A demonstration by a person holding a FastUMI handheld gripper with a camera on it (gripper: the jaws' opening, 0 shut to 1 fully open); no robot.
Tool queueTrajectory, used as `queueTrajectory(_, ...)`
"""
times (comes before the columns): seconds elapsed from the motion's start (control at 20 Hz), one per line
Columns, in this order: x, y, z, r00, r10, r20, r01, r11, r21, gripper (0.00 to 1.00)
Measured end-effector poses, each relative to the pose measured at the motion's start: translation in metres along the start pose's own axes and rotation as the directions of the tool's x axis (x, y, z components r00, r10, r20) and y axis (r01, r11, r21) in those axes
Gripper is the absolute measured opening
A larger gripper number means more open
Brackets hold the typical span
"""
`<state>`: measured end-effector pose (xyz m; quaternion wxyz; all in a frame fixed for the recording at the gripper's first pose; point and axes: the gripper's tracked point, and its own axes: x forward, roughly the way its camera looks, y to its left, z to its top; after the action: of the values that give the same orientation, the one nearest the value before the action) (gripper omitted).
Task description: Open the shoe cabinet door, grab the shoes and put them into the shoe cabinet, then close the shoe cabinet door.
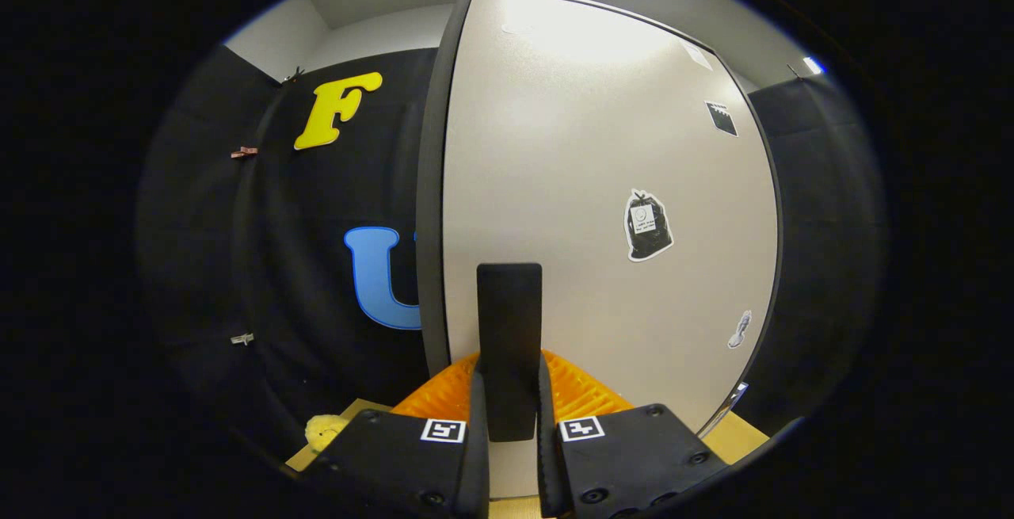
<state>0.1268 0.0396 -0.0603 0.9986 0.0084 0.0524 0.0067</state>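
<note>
The shoe cabinet door [586,186] is a pale panel with a dark rim, standing right in front of me. Its left edge [432,210] shows its thickness, turned towards me. A black flat handle [509,321] sticks out from the door's lower part. My gripper [509,400] is shut on this handle, one finger pressing on each side of it. Low to the left of the fingers, something small, yellow and fuzzy [325,429] lies on a tan surface; I cannot tell what it is.
Several stickers sit on the door, among them a black bag-shaped one [648,226]. The booth's black cloth wall [317,281] hangs left of the door and another stretch of it to the right. A tan surface [737,436] lies under the door.
</note>
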Motion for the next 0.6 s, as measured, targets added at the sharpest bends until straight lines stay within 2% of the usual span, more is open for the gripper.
queueTrajectory(0.15, -0.015, 0.0, 0.001, 1.0, 0.023, -0.002, -0.023, 1.0, 0.005, 0.28)
queueTrajectory(0.2, -0.02, -0.001, 0.001, 0.999, 0.031, -0.008, -0.031, 0.999, 0.016, 0.16)
queueTrajectory(0.6, -0.081, -0.025, 0.003, 0.995, 0.093, -0.018, -0.092, 0.995, 0.045, 0.16)
